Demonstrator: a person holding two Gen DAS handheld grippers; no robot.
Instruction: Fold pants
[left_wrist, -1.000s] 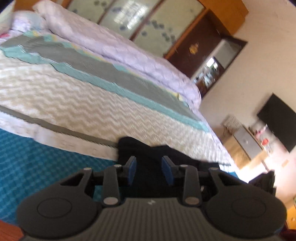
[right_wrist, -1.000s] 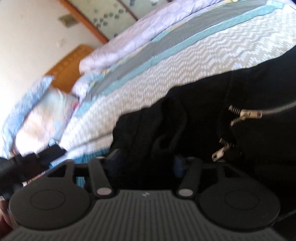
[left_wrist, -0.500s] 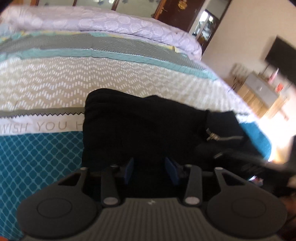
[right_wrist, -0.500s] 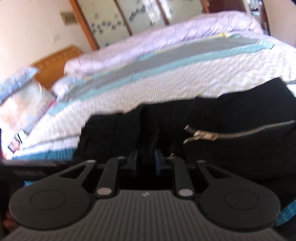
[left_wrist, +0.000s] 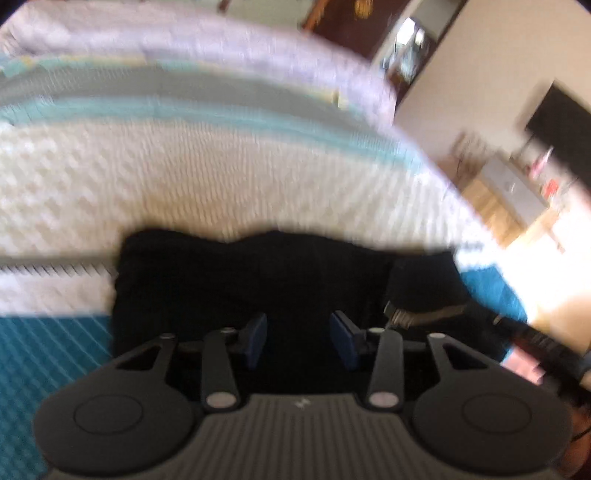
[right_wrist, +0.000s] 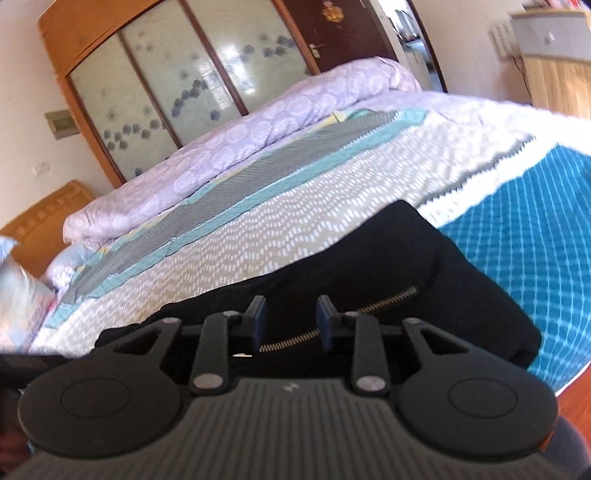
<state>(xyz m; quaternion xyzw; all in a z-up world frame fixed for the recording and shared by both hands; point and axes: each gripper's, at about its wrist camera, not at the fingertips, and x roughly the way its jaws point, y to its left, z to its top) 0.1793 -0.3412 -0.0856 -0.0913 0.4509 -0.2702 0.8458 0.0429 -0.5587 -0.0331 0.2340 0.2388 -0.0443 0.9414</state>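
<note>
The black pants (left_wrist: 258, 280) lie in a folded bundle on the bed near its front edge. They also show in the right wrist view (right_wrist: 388, 258), with a metal zipper (right_wrist: 373, 308) running across the top. My left gripper (left_wrist: 298, 341) is open and empty, just above the near part of the pants. My right gripper (right_wrist: 289, 323) is open and empty, held over the zipper. The left wrist view is blurred by motion.
The bed cover (right_wrist: 258, 221) has a white chevron band, grey and teal stripes and a blue checked band (right_wrist: 535, 229). A lilac duvet (right_wrist: 240, 147) lies along the far side. A wardrobe (right_wrist: 177, 74) stands behind. A wooden cabinet (left_wrist: 509, 195) and a dark screen (left_wrist: 557, 122) are on the right.
My right gripper was nearly shut on the pants half a second ago and is now open and drawn back. My left gripper stayed open and shifted; the pants lie flatter.
</note>
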